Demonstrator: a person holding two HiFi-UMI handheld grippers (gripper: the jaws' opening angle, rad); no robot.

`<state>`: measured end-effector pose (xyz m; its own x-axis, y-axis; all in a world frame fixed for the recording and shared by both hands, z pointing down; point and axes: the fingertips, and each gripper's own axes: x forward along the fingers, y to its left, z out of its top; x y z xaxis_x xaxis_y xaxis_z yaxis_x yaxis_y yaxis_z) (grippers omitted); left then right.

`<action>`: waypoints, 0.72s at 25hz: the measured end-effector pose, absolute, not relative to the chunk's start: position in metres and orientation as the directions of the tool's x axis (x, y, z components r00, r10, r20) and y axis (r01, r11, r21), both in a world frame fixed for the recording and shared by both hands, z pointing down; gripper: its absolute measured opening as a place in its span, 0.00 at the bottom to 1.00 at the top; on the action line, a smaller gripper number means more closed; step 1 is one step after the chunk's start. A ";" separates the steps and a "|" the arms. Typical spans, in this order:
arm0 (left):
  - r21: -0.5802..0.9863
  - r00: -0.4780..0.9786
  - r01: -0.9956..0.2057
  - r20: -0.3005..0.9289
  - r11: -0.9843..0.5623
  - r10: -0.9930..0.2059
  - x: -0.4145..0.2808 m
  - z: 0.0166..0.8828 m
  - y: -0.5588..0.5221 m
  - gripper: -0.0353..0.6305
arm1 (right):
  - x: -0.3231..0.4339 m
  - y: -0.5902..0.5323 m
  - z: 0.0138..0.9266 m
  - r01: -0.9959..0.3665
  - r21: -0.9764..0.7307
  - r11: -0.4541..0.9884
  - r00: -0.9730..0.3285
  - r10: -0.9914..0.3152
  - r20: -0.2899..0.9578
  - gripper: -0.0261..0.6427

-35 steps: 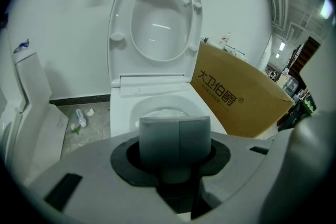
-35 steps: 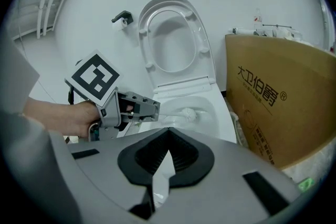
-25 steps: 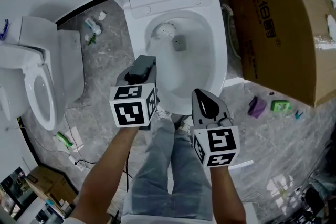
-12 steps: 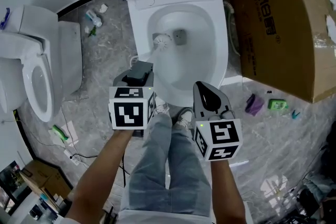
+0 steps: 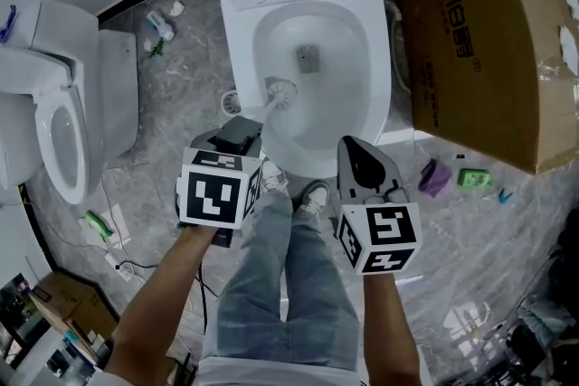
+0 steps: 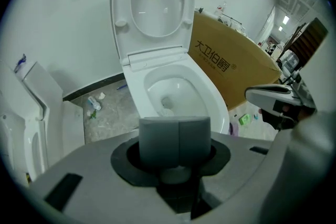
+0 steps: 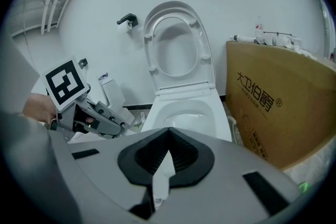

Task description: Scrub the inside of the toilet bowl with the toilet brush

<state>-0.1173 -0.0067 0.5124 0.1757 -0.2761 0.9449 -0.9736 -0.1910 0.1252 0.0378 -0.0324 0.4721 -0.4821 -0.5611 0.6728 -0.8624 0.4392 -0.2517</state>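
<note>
The white toilet (image 5: 242, 59) stands with its lid up, and its bowl (image 5: 312, 95) has a grey drain at the bottom. A white toilet brush (image 5: 280, 91) rests its head against the bowl's front-left inner wall. Its handle slants down-left into my left gripper (image 5: 242, 129), which is shut on it. The left gripper view shows the grey pads (image 6: 176, 136) pressed together over the bowl (image 6: 170, 93). My right gripper (image 5: 351, 149) hovers shut and empty at the bowl's front rim; its jaws (image 7: 168, 152) meet with nothing between them.
A second toilet (image 5: 54, 131) stands at the left and a large cardboard box (image 5: 479, 41) at the right. A bottle (image 5: 159, 23), a purple item (image 5: 434, 179) and a green one (image 5: 472, 179) lie on the floor. The person's legs (image 5: 289, 285) are below.
The brush head has slid from the bowl's back-left toward its front-left wall as my left gripper drew back toward the person. The right gripper has held about the same place.
</note>
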 end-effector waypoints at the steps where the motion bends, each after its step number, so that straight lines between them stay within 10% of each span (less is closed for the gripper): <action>1: 0.132 0.183 -0.971 0.947 -0.201 -0.264 -0.116 0.512 -0.004 0.28 | 0.040 -0.033 0.472 -0.865 -0.249 0.437 -0.478 -0.563 0.674 0.04; 18: 0.291 0.332 -0.911 0.937 -0.291 -0.104 -0.073 0.518 0.025 0.28 | 0.059 -0.036 0.470 -0.895 -0.230 0.383 -0.430 -0.595 0.679 0.04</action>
